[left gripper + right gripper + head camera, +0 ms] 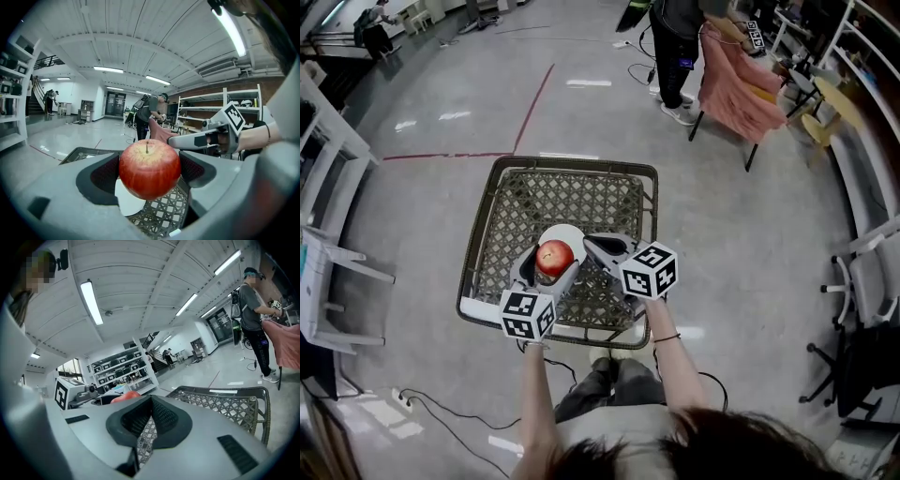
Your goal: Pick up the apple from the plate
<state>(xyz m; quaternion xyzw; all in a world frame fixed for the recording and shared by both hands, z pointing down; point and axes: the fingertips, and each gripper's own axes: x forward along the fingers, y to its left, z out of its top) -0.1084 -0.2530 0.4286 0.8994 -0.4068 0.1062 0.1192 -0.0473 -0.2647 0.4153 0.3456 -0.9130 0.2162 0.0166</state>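
left gripper view: apple clamped between the jaws, over the plate

left gripper view shows a red apple with its stem up, wedged between the two dark pads, which press on its left and right sides. the jaws are closed on the fruit. a white plate shows below and behind the apple. the apple looks clear of it, though contact at the underside cannot be ruled out. under the plate lies the woven lattice top of a table with a dark metal rim.

from the head view, the left gripper holds the apple over the near part of the plate, at the front middle of the table. its marker cube sits just past the table's front edge. the right gripper lies just beside it to the right, not touching the apple or the plate, and its own marker cube sits over the lattice.

right gripper view shows its jaws shut with the pads meeting at the tips. nothing is between them, and only the lattice is seen through the slit beneath.

beyond the table, a pink cloth hangs over a chair on the grey floor.
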